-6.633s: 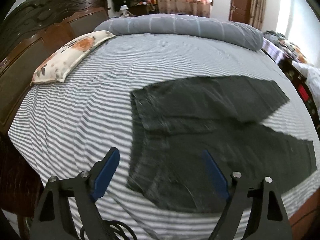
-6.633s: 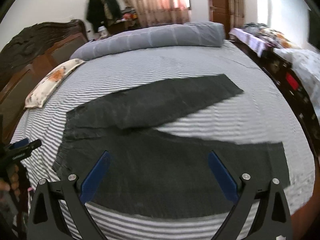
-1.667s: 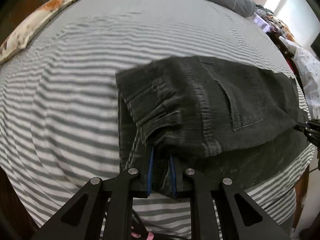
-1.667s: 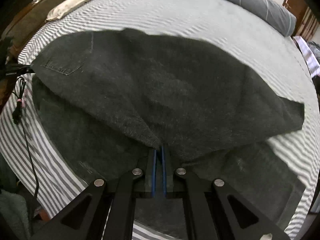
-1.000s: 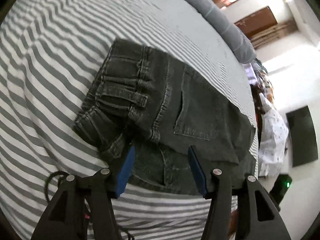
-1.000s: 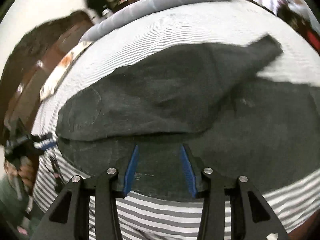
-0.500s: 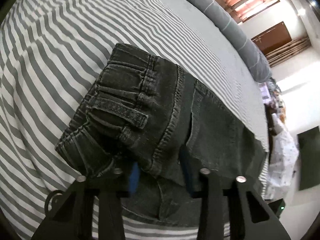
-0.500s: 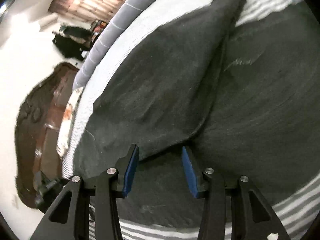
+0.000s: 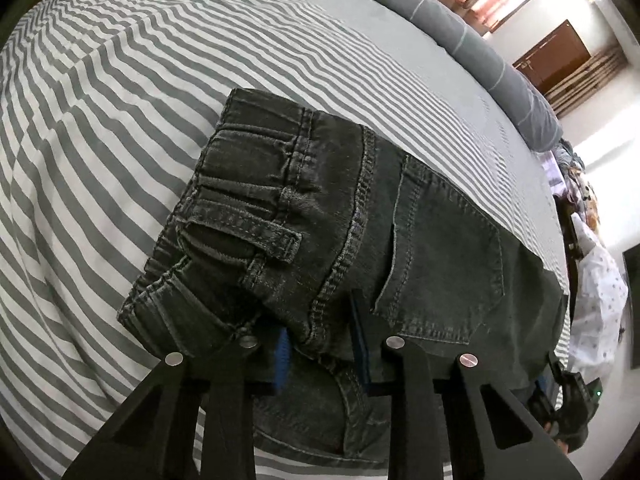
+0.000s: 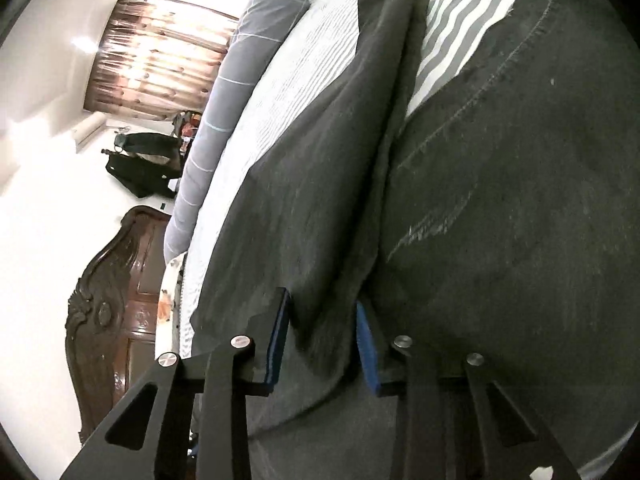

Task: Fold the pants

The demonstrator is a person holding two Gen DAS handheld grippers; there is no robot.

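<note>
Pants [image 9: 420, 248]: dark grey denim, lying on the bed with one half laid over the other; heavy double stitching, a belt loop and a patch pocket face up at the waistband end.
Left gripper [image 9: 320, 344]: angled steeply down at the near edge of the waistband end. A thick bunched seam of the upper layer sits between its blue-padded fingers [image 9: 282, 360]. Jaws are closing; whether the pads already press the cloth, I cannot tell.
Right gripper [image 10: 324, 340]: rolled onto its side, low over the leg end [image 10: 320, 168]. The folded edge of the upper leg runs between the blue pads; jaws are closing, with a small gap visible on each side of the fold.
Leg fabric: matte and smooth, with a pale scuff and a light seam line on the lower layer; the upper leg tapers to a squared hem far from the fingers.
Bed sheet [image 9: 120, 100]: grey and white stripes, soft, slightly rippled.
Bolster [image 9: 460, 36]: long grey roll with thin pale lines, along the far edge of the bed.
Headboard [image 10: 112, 300]: dark carved wood, glossy.
</note>
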